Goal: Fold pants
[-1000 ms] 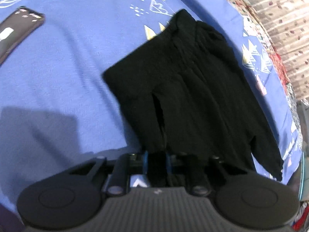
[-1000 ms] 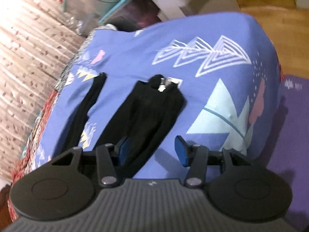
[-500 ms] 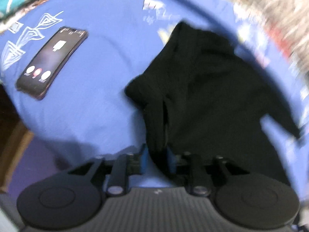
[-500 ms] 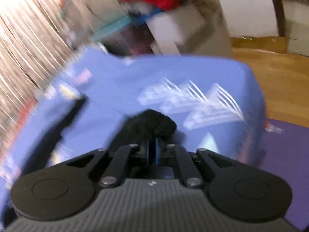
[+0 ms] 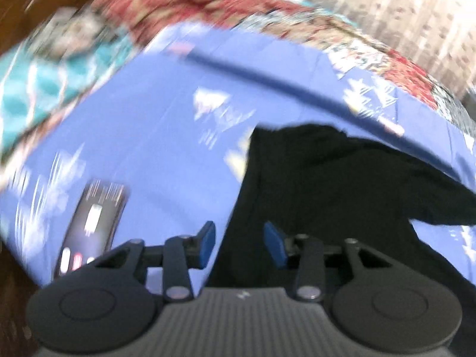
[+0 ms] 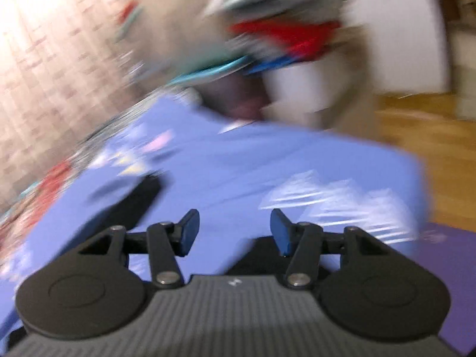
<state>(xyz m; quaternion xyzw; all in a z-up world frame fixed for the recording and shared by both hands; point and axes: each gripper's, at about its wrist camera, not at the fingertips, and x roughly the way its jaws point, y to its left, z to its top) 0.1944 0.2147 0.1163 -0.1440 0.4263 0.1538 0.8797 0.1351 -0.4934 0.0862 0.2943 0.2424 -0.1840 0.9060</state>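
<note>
The black pants (image 5: 333,184) lie bunched on the blue patterned bed cover (image 5: 142,136), filling the right half of the left wrist view. My left gripper (image 5: 241,244) is open, its blue pads apart over the pants' left edge, holding nothing. In the right wrist view my right gripper (image 6: 235,232) is open and empty above the cover (image 6: 253,166). A dark strip of the pants (image 6: 128,208) lies to its left, and another dark part (image 6: 255,255) shows just under the fingers. Both views are blurred by motion.
A phone (image 5: 89,226) with a lit screen lies on the cover left of my left gripper. A red and teal patterned blanket (image 5: 208,9) runs along the bed's far side. Beyond the bed in the right wrist view are boxes with clutter (image 6: 282,38), a wooden floor (image 6: 422,131) and a purple mat (image 6: 446,255).
Both grippers were shut on the pants half a second ago and have opened and let go. Both cameras have swung, and the phone has come closer in the left view.
</note>
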